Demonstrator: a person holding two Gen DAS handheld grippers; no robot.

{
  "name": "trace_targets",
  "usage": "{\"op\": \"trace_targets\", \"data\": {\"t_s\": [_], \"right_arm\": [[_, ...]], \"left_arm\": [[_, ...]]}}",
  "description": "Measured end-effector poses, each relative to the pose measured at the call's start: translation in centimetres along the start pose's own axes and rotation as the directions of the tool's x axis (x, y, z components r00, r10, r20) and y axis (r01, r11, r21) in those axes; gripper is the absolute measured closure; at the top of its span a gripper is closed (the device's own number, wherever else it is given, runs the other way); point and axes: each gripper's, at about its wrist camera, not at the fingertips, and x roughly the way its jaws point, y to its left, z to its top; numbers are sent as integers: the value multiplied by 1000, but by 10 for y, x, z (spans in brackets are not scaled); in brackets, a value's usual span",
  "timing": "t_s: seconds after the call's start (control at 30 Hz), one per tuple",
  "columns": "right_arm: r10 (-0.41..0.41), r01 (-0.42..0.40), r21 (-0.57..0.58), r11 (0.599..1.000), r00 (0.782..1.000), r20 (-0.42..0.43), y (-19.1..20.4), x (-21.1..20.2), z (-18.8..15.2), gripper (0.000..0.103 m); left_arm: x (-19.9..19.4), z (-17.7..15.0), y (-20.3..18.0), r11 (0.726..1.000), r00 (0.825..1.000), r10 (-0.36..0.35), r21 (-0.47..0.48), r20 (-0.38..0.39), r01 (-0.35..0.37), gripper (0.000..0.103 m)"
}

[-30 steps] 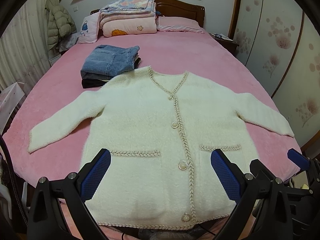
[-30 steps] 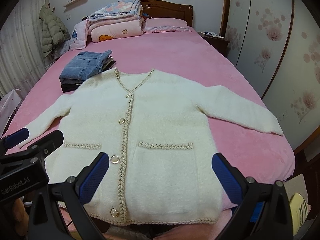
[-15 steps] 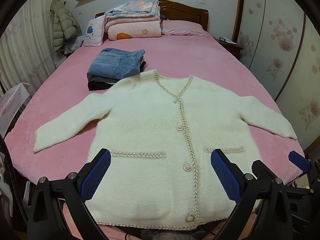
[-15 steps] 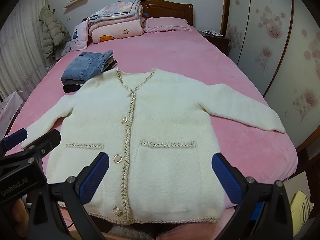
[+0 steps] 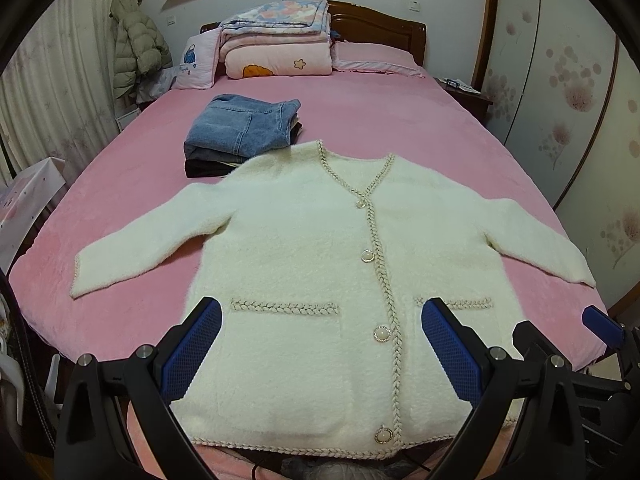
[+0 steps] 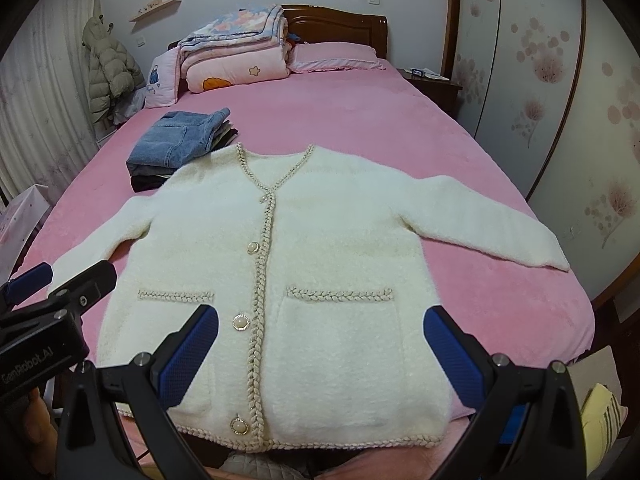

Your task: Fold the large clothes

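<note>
Both tools raised slightly | cardigan [image 5: 304, 264] flat | left tool [image 5: 320, 350], right tool [image 6: 320, 350] wide | yellow cushion [image 6: 600, 416] right-view only

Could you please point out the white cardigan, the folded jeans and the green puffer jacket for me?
white cardigan [image 5: 304, 248], left wrist view, on its chest panel.
folded jeans [image 5: 240, 128], left wrist view, on the top denim layer.
green puffer jacket [image 6: 108, 68], right wrist view, on its quilted body.

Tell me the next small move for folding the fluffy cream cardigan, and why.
Probably bring the left gripper down onto the fluffy cream cardigan's outstretched left-hand sleeve. The cardigan lies flat, buttoned, both sleeves spread on the pink bedspread; both grippers are open and empty.
</note>
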Motion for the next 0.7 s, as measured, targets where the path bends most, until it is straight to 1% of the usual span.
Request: {"op": "trace_targets", "data": {"t_s": [0.2, 0.37, 0.53, 0.7], "right_arm": [[-8, 8, 8, 1000, 1000, 22, 0, -5, 0, 1], [-15, 14, 44, 999, 1000, 16, -7, -5, 2, 1], [8, -9, 91, 996, 1000, 8, -17, -6, 1, 1], [-8, 8, 85, 996, 1000, 7, -18, -6, 0, 1]], "left_arm": [[0, 0, 4, 1000, 1000, -4, -3, -7, 4, 3], [0, 1, 4, 1000, 1000, -5, -3, -8, 5, 3], [2, 1, 1, 1000, 1000, -9, 6, -23, 9, 3], [4, 0, -3, 1000, 1000, -9, 19, -30, 10, 3]]}}
